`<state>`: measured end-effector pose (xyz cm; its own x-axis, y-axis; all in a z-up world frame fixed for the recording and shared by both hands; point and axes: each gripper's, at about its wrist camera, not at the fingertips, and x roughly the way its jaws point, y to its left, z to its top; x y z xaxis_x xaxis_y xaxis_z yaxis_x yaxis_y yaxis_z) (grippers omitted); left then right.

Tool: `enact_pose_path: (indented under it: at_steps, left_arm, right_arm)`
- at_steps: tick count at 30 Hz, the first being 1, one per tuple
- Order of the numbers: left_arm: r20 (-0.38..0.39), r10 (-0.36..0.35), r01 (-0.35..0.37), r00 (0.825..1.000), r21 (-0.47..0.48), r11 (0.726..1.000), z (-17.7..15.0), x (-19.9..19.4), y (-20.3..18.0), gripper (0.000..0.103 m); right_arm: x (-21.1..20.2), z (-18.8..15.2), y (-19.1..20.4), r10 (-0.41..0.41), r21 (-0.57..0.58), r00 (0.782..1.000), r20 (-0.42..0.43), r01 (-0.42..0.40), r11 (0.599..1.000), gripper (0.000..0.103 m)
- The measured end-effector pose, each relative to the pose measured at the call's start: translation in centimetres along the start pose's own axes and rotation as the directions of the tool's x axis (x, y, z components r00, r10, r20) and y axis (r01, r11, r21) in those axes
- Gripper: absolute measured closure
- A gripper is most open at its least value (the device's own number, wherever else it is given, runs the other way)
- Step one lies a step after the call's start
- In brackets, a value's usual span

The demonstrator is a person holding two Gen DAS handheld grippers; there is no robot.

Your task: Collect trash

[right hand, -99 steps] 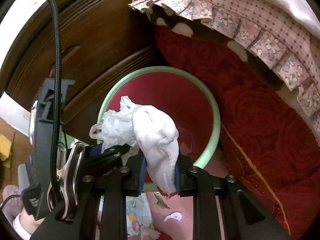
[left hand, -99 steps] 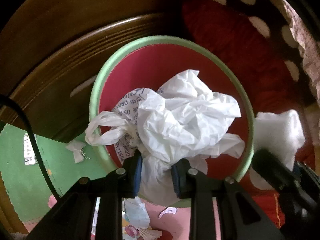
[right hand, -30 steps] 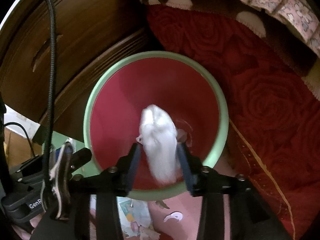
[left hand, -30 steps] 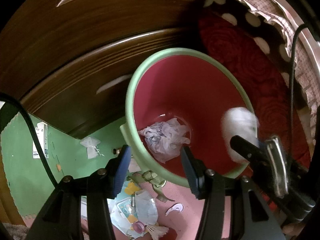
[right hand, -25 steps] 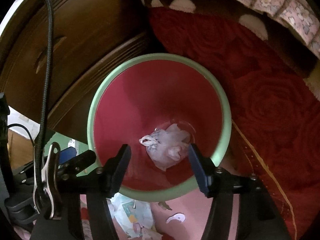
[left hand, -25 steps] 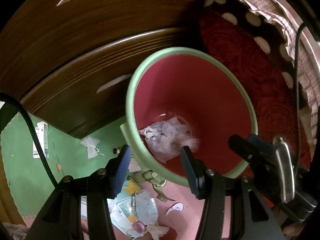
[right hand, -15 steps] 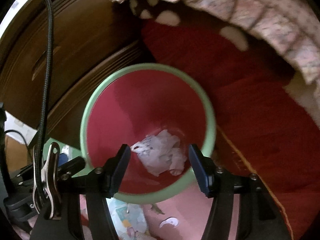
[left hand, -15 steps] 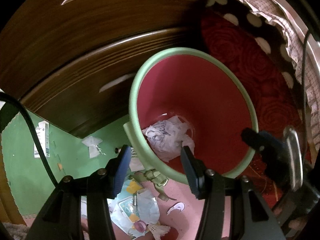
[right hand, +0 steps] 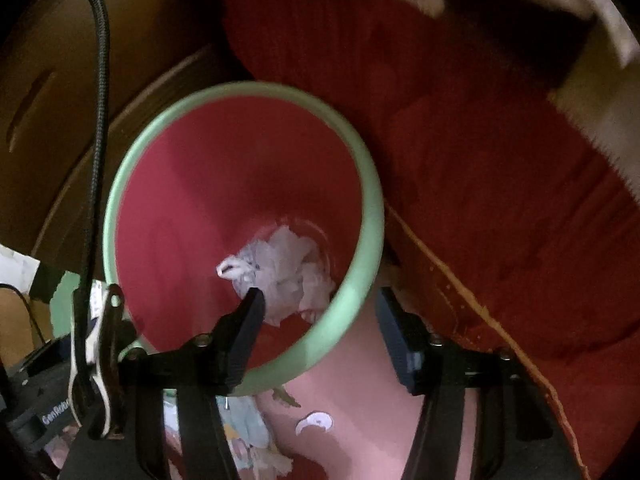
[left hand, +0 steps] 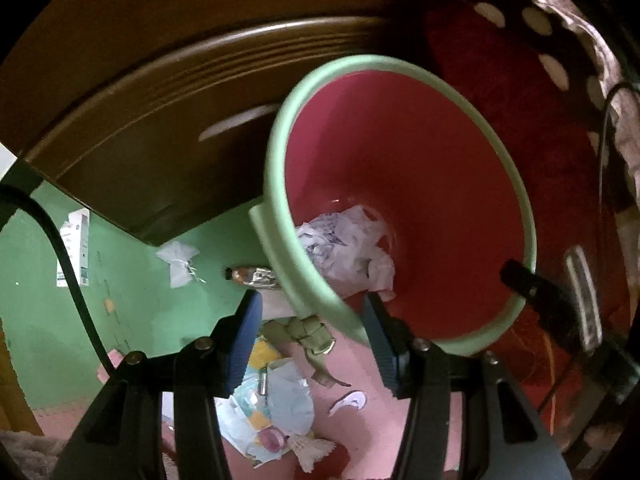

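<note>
Jaws apart; crumpled white trash (left hand: 344,248) (binned)

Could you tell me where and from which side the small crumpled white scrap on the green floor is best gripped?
I would take the crumpled white scrap at its pinched waist, where it narrows between the fuller top and bottom. It lies flat and alone on the green floor, with the brown cabinet close behind, so coming straight down from above with the open left gripper seems safest.

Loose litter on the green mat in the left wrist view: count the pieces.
3 visible: a white carton at the far left, a crumpled white scrap by the cabinet corner, and a small bottle against the bin. More may hide behind it.
</note>
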<state>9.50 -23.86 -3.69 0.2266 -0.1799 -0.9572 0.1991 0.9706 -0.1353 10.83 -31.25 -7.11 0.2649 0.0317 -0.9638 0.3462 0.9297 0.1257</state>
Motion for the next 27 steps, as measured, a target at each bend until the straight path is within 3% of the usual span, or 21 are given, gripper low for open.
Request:
enact_pose_path:
  at_steps: [3,5,10,20,27]
  left_arm:
    - [-0.024,-0.018,0.018,1.000,0.000,1.000,0.0,0.9,-0.2,0.049]
    - [-0.032,-0.039,0.039,0.999,-0.004,0.999,-0.1,1.3,-0.2,0.057]
    - [0.018,0.001,-0.001,1.000,0.029,1.000,0.6,1.1,-0.4,0.069]
    - [0.030,0.039,-0.040,0.999,0.041,0.998,2.3,1.2,0.1,0.069]
    - [0.029,0.011,-0.012,1.000,0.045,0.999,2.2,0.6,0.3,0.069]
  right_arm:
    - [0.6,-0.3,-0.1,-0.002,0.013,1.000,-0.030,0.002,1.000,0.061]
    - [0.5,-0.3,-0.2,0.005,0.022,0.999,-0.035,-0.004,1.000,0.062]
    - [0.3,-0.6,-0.5,0.027,0.035,0.998,-0.049,-0.025,0.999,0.062]
    - [-0.2,-0.5,-0.9,0.121,0.105,0.990,-0.072,-0.113,0.988,0.058]
    - [-0.7,-0.9,-1.7,0.121,0.117,0.990,-0.067,-0.112,0.987,0.057]
